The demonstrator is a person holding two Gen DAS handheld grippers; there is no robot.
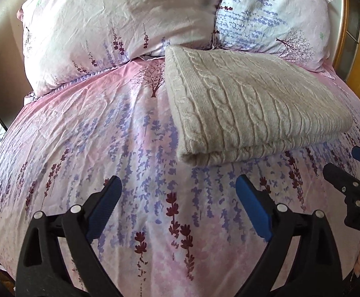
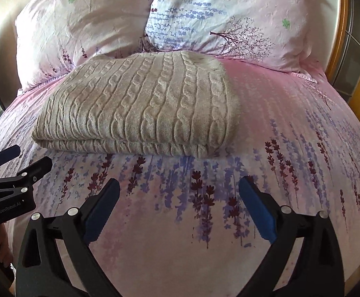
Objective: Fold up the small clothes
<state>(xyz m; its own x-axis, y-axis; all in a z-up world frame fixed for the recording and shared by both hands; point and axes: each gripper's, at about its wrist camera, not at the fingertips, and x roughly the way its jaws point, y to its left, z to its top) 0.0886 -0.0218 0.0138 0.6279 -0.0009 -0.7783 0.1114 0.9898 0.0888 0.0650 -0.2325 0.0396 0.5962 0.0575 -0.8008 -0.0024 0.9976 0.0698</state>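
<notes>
Nearest to me, my left gripper (image 1: 178, 185) hovers over the bare front part of the bed with its blue-padded fingers (image 1: 105, 208) spread wide and nothing between them; my right gripper (image 2: 179, 189) hovers the same way, fingers released and empty, just to the right of the left one. Both sit above the pink bedspread printed with purple and maroon lavender sprigs (image 1: 93, 133), short of the garment. Beyond them, toward the head end and a little right of the bed's middle, lies the beige cable-knit sweater (image 2: 140, 104), folded into a thick rectangular stack with its layered edge facing me. I judge it soft and floppy, light to middling in weight, with a grippy ribbed knit that should not slip from the pads but will stretch and sag if lifted by one point. I would take it at the two near corners of that layered edge, one gripper each, pinching through all layers so the stack does not peel open. Farthest off, two pillows in the same floral cover, a pale one on the left (image 1: 110, 24) and a bluer one on the right (image 1: 274, 17), lean at the head of the bed, the sweater's far edge close beneath them. I see no containers here.
</notes>
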